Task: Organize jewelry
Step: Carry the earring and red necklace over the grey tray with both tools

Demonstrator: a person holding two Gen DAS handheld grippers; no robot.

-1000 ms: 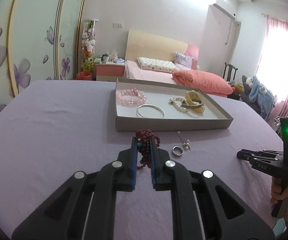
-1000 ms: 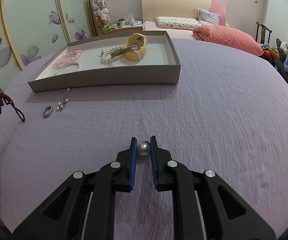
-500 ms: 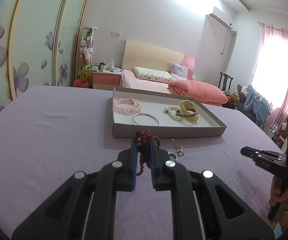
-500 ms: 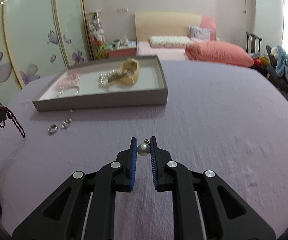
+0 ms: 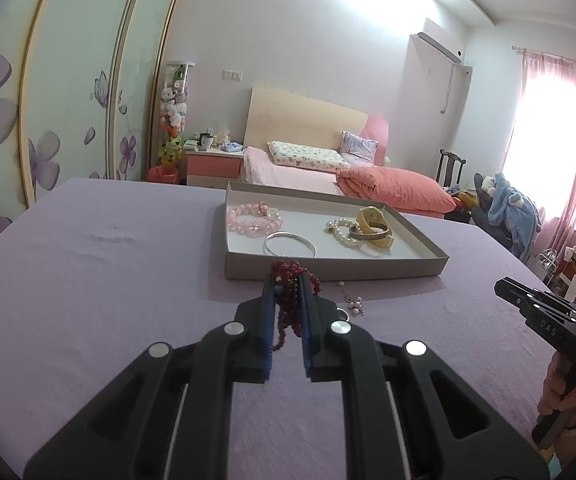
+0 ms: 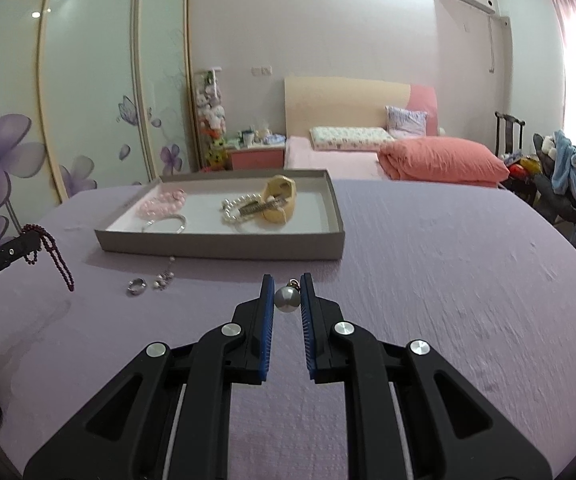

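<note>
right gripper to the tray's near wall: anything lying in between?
Bare purple cloth only, per the right wrist view. The right gripper, shut on a pearl pendant, faces the tray; the ring and earring lie off left.

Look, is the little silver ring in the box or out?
Out. The ring lies on the purple cloth in front of the grey box, beside a small beaded charm.
</note>
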